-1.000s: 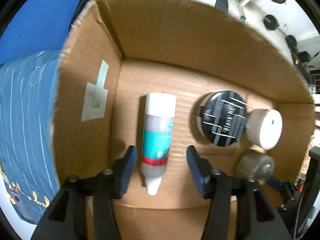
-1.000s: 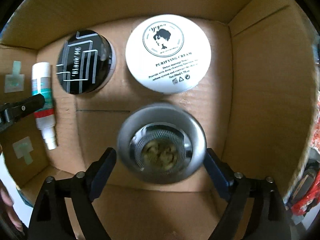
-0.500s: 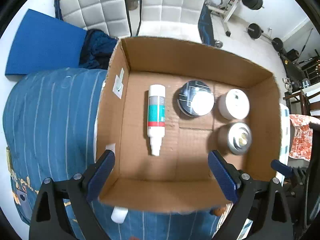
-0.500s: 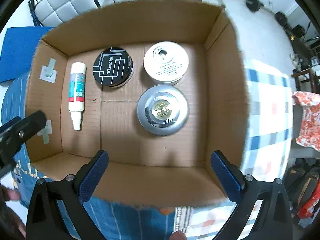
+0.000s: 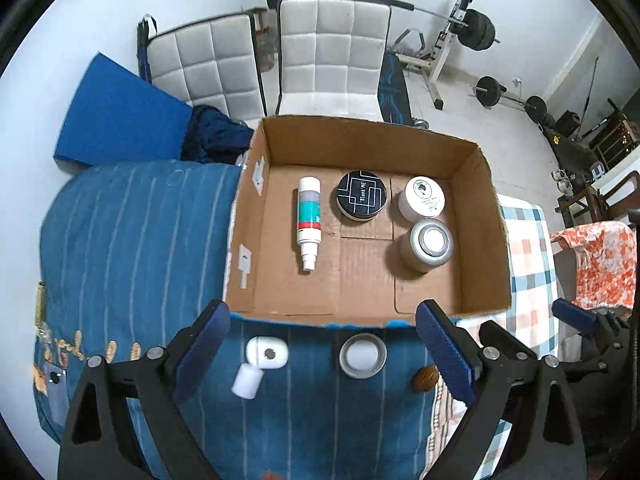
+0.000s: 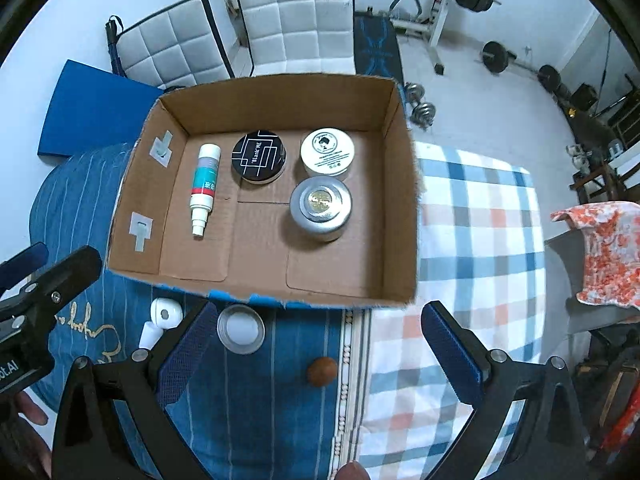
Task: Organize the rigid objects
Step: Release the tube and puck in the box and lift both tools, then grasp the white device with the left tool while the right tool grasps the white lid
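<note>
It was a home room doubling as a gym: beyond the hand-held gripper (image 5: 322, 354) stood a weight bench (image 5: 394, 84), a loaded barbell (image 5: 474, 34), white quilted cushions (image 5: 334, 58) and a blue-covered bed (image 5: 120, 232).

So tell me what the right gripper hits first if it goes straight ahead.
The right gripper, open and empty, points at the bedding just before the cardboard box; likely the blue striped cover by the small brown ball. Depth is unclear.

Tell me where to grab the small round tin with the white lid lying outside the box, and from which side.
Take the small round tin across its rim from straight above. It sits flat on the blue bedding, lid up, so only its low circular wall offers opposing faces. The right claw is open and nearest. Mind the white cap to its left.
</note>
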The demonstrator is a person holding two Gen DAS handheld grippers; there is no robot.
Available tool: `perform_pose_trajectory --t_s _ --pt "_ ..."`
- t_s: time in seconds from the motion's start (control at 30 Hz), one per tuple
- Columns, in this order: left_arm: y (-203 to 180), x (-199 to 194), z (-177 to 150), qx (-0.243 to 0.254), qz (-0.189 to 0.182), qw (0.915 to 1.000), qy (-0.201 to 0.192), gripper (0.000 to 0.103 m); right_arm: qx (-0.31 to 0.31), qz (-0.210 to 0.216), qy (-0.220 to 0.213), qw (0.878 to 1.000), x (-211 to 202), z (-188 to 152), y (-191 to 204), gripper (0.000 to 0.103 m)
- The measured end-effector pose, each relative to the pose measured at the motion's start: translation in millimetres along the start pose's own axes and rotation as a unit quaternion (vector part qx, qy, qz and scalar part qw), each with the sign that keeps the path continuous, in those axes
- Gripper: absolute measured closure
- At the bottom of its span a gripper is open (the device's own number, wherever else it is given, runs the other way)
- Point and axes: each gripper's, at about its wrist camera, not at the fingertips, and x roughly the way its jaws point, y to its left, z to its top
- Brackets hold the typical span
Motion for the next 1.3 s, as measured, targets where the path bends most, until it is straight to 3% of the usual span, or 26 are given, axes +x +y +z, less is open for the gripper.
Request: perform_pose_trajectory --t_s 0.47,0.57,0.7,0.93,1.13,1.3 --pt "16 -62 -28 0.024 -0.016 0.9979 -0.059 0.008 0.037 0.011 -0.059 0.997 -69 -36 15 0.0" --pt "23 -67 -29 0.026 -0.015 0.9977 -0.061 0.008 0.047 0.017 -0.058 0.997 -70 -42 18 0.0" --pt "40 -59 -33 0.016 -0.005 0.9984 -0.055 0.008 0.06 0.03 -0.026 0.997 -43 -53 21 0.0" --pt "78 19 -55 0.007 0.038 0.9992 0.013 0.008 0.077 0.057 0.054 0.994 51 -69 38 0.0" --pt "95 112 -83 0.002 0.032 0.9949 0.095 0.008 0.092 0.055 0.097 0.989 127 -73 57 0.001" --pt "100 161 -88 -0.007 0.024 0.9912 0.13 0.008 0.105 0.043 0.114 0.987 171 -72 70 0.007"
